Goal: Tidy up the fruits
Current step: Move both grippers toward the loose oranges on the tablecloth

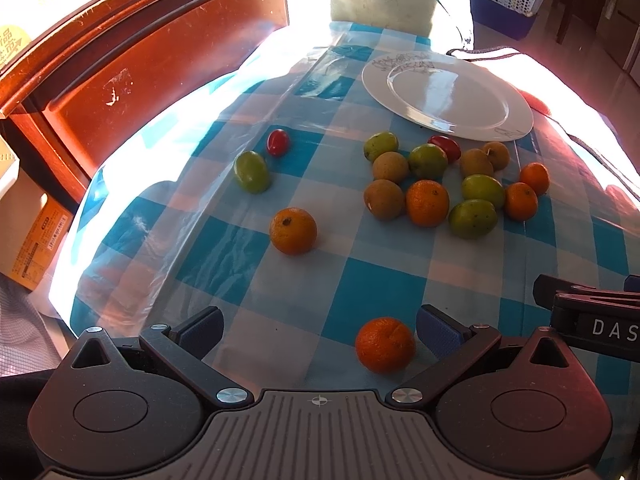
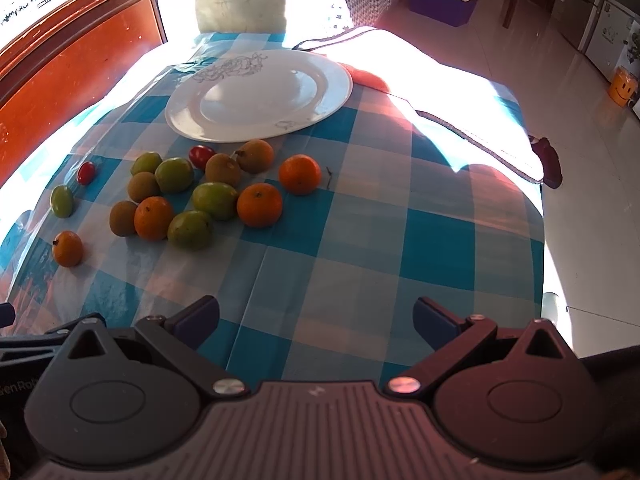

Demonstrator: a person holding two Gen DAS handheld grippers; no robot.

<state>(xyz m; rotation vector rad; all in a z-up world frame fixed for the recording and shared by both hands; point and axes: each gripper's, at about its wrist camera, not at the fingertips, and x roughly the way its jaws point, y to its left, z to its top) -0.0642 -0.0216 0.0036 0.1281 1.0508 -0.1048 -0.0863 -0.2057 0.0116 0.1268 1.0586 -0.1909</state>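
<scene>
**Orange mandarin sits between spread fingers, plate still bare**

Orange and round, the nearest small mandarin point(image 1: 385, 345) lies on the blue-and-white checked plastic tablecloth point(image 1: 372, 280), just inside the right-hand finger of the left gripper point(image 1: 319, 330), whose fingers are spread wide and touch nothing. The right gripper point(image 2: 316, 320) hovers over bare cloth at the near edge, fingers likewise spread and empty.

Farther off, a loose cluster of orange mandarins, green plum-like fruits and brown round fruits point(image 2: 192, 200) lies near the middle of the table, with a red cherry tomato point(image 1: 278, 142), one green fruit point(image 1: 252, 172) and one mandarin point(image 1: 293, 231) scattered to the left. The white round ceramic plate point(image 2: 340, 80) stands empty at the far side, just beyond the cluster.

The mandarin is probably light, with a soft peel that yields a little; it would roll if nudged from one side. A grip across its widest middle, fingers closing evenly and gently, looks safest. The tomatoes seem more fragile and slicker, so they likely need a lighter squeeze.
</scene>
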